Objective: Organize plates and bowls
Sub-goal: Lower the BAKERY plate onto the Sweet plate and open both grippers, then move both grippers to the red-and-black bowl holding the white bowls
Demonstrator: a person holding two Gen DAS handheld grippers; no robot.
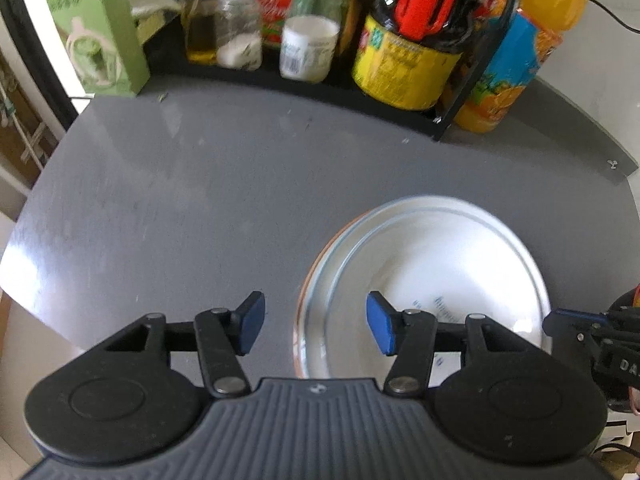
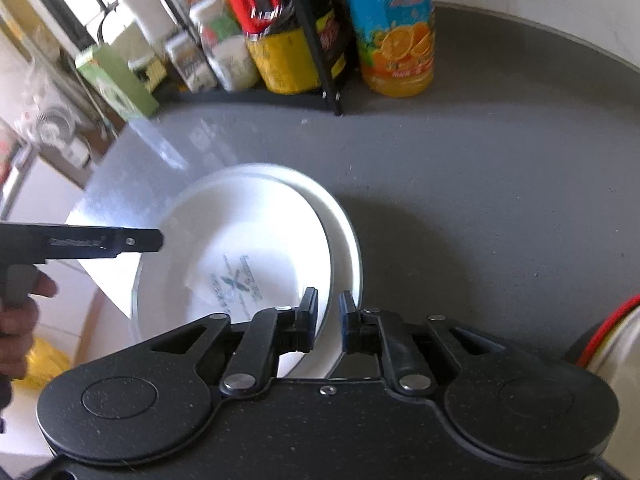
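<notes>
Two white plates are stacked on the grey counter [image 1: 180,208]. The upper white plate [image 2: 240,248] has a dark printed logo and sits tilted over the lower plate [image 2: 344,216]. My right gripper [image 2: 329,318] is shut on the upper plate's near rim, which passes between the blue pads. In the left wrist view the stack [image 1: 432,264] lies right of centre, and an orange edge shows under it at the left. My left gripper [image 1: 316,322] is open, its right finger [image 1: 380,324] over the plate's left rim, holding nothing. The right gripper [image 1: 592,336] pokes in at that view's right edge.
A black rack [image 1: 320,84] of bottles and jars lines the back of the counter, with an orange juice bottle [image 2: 396,28] beside it and a green box [image 1: 104,28] at the left. A red-rimmed dish [image 2: 612,332] shows at the right edge. A hand [image 2: 20,320] holds the left gripper.
</notes>
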